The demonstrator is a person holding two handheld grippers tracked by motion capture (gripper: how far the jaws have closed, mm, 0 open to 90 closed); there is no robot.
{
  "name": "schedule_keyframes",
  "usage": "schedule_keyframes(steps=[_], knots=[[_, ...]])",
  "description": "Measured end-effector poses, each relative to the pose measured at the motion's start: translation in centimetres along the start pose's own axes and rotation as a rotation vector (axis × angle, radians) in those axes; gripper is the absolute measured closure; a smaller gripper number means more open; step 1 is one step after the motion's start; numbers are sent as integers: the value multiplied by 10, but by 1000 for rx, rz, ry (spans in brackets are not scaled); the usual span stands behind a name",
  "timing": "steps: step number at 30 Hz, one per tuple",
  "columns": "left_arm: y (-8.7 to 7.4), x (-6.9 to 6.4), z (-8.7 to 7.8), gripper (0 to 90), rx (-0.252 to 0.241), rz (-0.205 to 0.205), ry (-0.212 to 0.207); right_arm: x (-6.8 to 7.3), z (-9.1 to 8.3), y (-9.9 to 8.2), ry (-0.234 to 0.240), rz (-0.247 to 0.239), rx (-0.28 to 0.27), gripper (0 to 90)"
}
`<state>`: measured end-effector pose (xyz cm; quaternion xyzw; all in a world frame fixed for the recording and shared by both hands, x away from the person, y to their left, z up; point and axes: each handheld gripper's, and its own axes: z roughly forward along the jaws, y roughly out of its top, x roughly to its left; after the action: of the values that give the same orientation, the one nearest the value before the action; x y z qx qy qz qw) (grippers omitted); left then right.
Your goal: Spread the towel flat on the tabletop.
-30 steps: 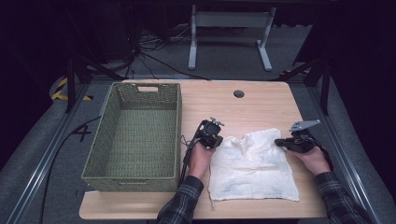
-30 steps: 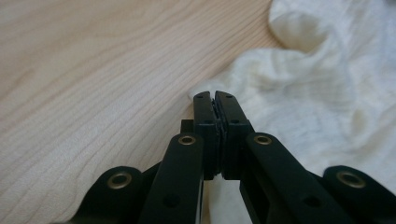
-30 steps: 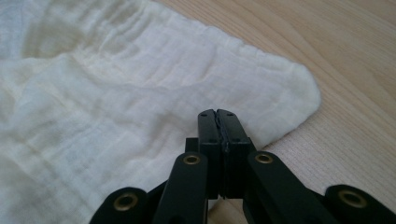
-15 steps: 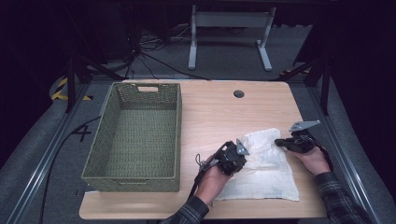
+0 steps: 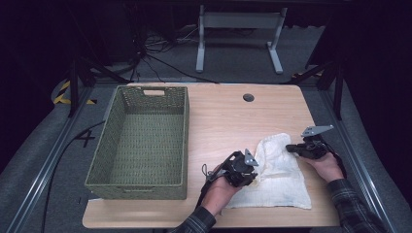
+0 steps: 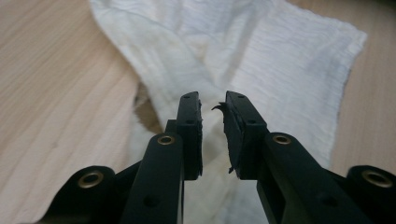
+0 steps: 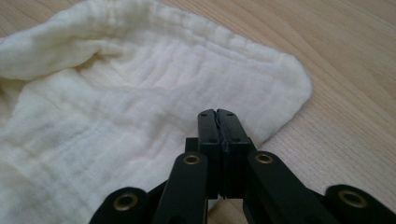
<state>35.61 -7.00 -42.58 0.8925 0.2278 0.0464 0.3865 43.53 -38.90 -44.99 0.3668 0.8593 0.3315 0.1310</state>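
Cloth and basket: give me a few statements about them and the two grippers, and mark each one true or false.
1. The cloth lies in the basket. False: it lies on the table, right of the basket.
2. The basket is empty. True.
3. The left gripper is clamped on the cloth. False: its jaws have just been opening and stand slightly apart above it.
4. The right gripper has its jaws together at the cloth's edge. True.
5. Part of the cloth is folded over. True.

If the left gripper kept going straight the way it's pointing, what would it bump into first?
Most likely the white cloth. The left gripper, its jaws just opened a little with nothing between them, points along the cloth spread on the wooden table. Depth is hard to judge, but cloth lies directly ahead.
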Motion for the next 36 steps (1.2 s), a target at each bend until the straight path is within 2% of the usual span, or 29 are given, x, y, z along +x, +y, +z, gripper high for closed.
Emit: schedule_keyframes(steps=[3,7,9,13,16,18,24,32,36], knots=[[-1,4,2,756,13,-10,5,0,0,0,1,0,0,893],[-6,6,10,725,41,-22,-10,0,0,0,1,1,0,893],[-8,4,15,677,62,-31,-27,0,0,0,1,0,0,893],[-11,1,24,635,103,-15,1,0,0,0,2,-1,0,893],[-11,0,25,680,101,-1,29,0,0,0,1,-2,0,893],[-11,0,24,774,106,5,33,0,0,0,0,-3,0,893],[-6,2,10,865,52,-2,44,0,0,0,0,-3,0,893],[1,17,-6,888,10,-56,67,0,0,0,1,-3,1,893],[8,27,-12,889,-16,-75,110,0,0,0,2,-4,1,893]])
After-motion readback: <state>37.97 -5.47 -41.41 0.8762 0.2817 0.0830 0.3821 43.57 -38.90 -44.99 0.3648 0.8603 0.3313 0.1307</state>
